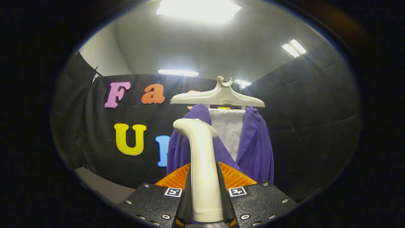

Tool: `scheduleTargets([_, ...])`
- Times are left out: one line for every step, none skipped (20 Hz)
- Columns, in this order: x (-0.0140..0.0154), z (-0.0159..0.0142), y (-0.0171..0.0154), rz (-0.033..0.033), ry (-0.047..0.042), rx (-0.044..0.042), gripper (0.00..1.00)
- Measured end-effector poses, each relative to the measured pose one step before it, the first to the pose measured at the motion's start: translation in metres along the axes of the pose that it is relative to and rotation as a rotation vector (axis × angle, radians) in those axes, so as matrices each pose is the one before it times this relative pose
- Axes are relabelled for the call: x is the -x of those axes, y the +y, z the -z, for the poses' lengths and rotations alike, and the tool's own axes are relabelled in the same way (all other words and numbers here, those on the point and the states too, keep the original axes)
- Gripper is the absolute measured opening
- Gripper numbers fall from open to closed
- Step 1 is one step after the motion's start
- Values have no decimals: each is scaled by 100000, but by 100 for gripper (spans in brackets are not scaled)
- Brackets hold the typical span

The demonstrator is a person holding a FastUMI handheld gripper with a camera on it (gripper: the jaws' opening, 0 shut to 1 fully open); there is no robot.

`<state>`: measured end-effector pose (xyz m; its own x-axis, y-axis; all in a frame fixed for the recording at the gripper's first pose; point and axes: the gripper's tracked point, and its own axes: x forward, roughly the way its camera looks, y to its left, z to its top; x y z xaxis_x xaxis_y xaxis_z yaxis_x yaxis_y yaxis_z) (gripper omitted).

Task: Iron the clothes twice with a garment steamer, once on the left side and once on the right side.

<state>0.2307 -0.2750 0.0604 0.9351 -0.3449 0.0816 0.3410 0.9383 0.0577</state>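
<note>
Tool [205, 202] is closed down narrow on the cream handle of the garment steamer [202, 167], one finger pressed to each side of the handle. Handle stands upright between the fingers, rising ahead of them, and its top bends over toward the left. Steamer head itself can't be made out.

Just beyond the fingers, behind the handle, sits an orange ribbed part [232, 177], showing on both sides of the handle. What it belongs to, can't tell.

Beyond that hangs the purple garment [253, 148], ribbed fabric, front open, with a white panel [229, 129] in the opening. The handle covers part of the garment's left half. Garment hangs from a cream hanger [218, 96] with a notched top, straight ahead of the tool and above it.

Low on the left, past the fingers, a pale flat surface [101, 186]; bench or floor, can't tell. Black cloth wall [310, 110] runs behind everything, left to right. Pale ceiling above with bright light panels [197, 9], one overhead and others further back and to the right.
</note>
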Motion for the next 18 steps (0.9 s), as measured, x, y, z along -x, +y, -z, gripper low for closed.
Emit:
scheduleTargets([-23,311,-28,212,-25,496,38])
scheduleTargets([-105,390,-133,382,-70,528,38])
scheduleTargets([-37,437,-25,215,412,426,38])
scheduleTargets([-91,504,9,281,489,341,38])
scheduleTargets([0,434,-51,231,548,218,38])
scheduleTargets([138,593,-74,287,519,171,38])
scheduleTargets([92,443,-71,306,539,298,38])
scheduleTargets([91,459,-8,77,463,435,38])
scheduleTargets([128,411,-5,39,449,424,38])
scheduleTargets([135,505,-81,75,565,318,38])
scheduleTargets([75,457,-6,159,548,-16,38])
scheduleTargets([-23,413,-12,151,401,35,38])
scheduleTargets([68,354,-60,313,92,77,38])
scheduleTargets([88,453,-151,211,332,356,38])
scheduleTargets([96,450,-101,242,462,287,38])
scheduleTargets([69,471,-29,47,519,334,38])
scheduleTargets([61,243,-29,147,-168,131,38])
scheduleTargets([5,315,-122,77,230,50,38])
